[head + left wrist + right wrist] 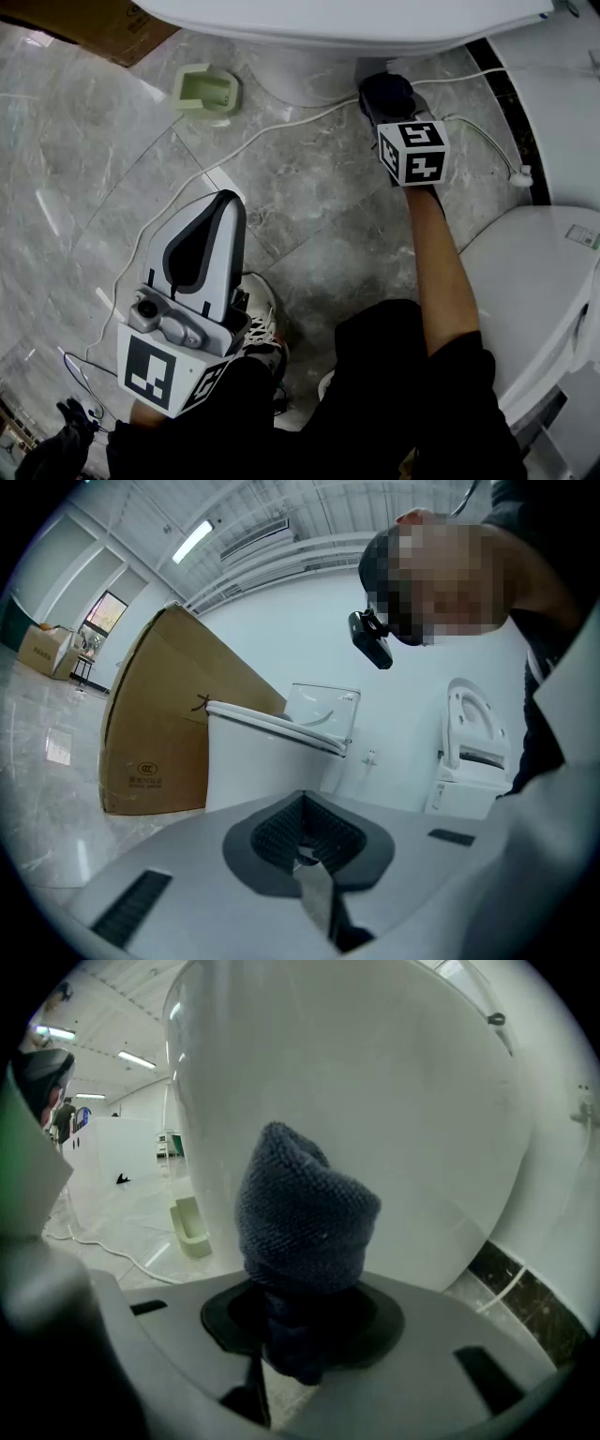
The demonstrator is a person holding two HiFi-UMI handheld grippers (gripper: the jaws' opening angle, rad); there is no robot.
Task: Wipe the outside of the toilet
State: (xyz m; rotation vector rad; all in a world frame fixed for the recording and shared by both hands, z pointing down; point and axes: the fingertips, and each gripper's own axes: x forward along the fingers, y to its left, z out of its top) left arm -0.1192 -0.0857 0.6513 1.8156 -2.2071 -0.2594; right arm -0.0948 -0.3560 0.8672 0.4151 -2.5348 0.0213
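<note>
1. Head view: the white ceramic toilet stands ahead. The right gripper brings a dark blue knitted cloth to its pedestal. The left gripper hangs idle over the grey marble floor.
2. Left gripper view: jaws pressed together, empty.
3. Right gripper view: jaws pinch the cloth just beside the bowl; contact unclear. Wiping looks barely begun, with most of the surface remaining.

Right arm stretched forward, forearm bare, upper arm in a dark sleeve. Right gripper: jaws clamped on a dark blue cloth. Left gripper held low, close to the body. Jaws pressed together, nothing between them, tips pointing forward.
</note>
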